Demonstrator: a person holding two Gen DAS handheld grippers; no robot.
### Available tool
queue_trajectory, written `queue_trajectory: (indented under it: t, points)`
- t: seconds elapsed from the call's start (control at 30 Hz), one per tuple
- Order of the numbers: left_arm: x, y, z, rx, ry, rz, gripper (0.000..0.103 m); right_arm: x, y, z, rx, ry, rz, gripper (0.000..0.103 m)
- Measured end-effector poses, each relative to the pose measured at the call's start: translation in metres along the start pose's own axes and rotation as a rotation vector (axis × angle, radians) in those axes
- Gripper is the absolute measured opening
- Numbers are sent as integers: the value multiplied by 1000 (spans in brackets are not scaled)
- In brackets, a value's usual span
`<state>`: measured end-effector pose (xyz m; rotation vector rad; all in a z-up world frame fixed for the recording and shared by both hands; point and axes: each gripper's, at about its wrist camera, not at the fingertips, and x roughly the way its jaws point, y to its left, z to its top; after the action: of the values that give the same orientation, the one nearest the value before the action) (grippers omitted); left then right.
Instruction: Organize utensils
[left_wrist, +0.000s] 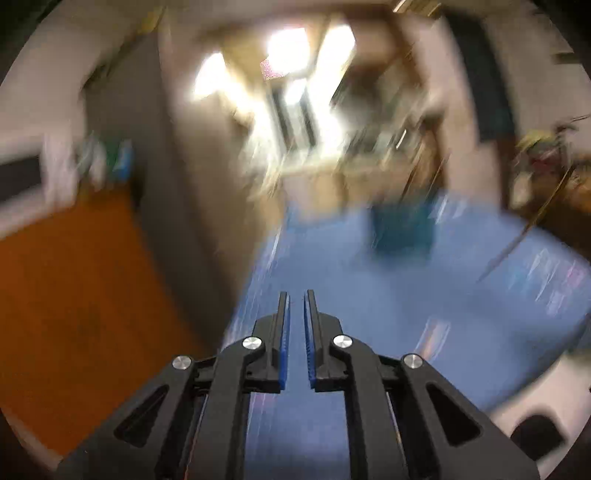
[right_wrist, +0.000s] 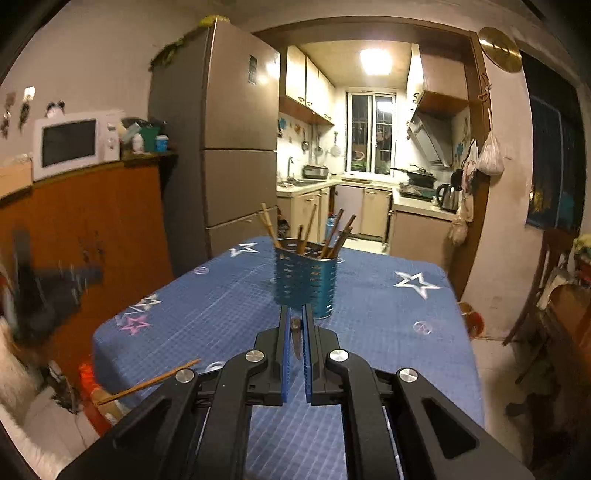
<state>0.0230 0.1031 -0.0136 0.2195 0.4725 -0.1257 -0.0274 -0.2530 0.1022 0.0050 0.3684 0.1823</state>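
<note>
A blue perforated metal utensil holder (right_wrist: 306, 282) stands near the middle of the blue star-patterned tablecloth (right_wrist: 388, 332), with several wooden chopsticks (right_wrist: 334, 236) standing in it. My right gripper (right_wrist: 295, 323) is shut on a chopstick (right_wrist: 295, 338) seen end-on between the pads, just in front of the holder. Another wooden chopstick (right_wrist: 147, 384) lies over the table's near left edge. The left wrist view is heavily blurred; my left gripper (left_wrist: 296, 295) is nearly shut and empty above the cloth, with the holder (left_wrist: 402, 229) ahead to the right.
A brown cabinet (right_wrist: 92, 236) with a white microwave (right_wrist: 74, 142) stands to the left, and a tall fridge (right_wrist: 229, 147) behind the table. A kitchen doorway (right_wrist: 369, 147) lies beyond. A wooden chair (right_wrist: 546, 288) stands at the right.
</note>
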Motion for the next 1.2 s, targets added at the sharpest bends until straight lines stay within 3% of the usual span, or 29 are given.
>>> queue_trajectory:
  t: [0.1,0.17,0.2,0.23,0.37,0.43,0.5,0.6,0.67,0.77,0.97,1.13,1.2]
  points:
    - [-21,23,-91,-58,96,-40,2,-4,0,-9,35,0,22,7]
    - [-34,32,-126,-82,244,-189,3,-4,0,-10,62,4,48,7]
    - [-39,35,-134,-80,280,-224,5,-4,1,-9,62,1,59,7]
    - [-49,35,-131,-29,261,-190,5,-3,3,-8,61,-5,74,7]
    - [-68,13,-107,182,124,-166,6,4,20,-2,56,-14,120,7]
    - [-60,-5,-121,299,146,-161,11,3,30,-4,34,-18,130,7]
    - [-47,-16,-141,336,190,-130,11,1,39,-7,4,-27,123,7]
    - [-49,-25,-141,360,165,-126,13,2,42,-4,2,-14,119,7]
    - [-51,-27,-130,376,143,-139,39,0,43,-3,-3,-8,117,7]
    - [-45,-34,-115,455,151,-167,49,-3,43,-6,4,-17,118,7]
    - [-28,-48,-114,547,175,-197,49,-5,38,-10,36,-22,108,7]
    - [-27,-44,-112,507,167,-201,32,-5,34,-13,45,-23,102,7]
    - [-25,-42,-112,493,174,-206,31,-5,34,-13,52,-26,105,7]
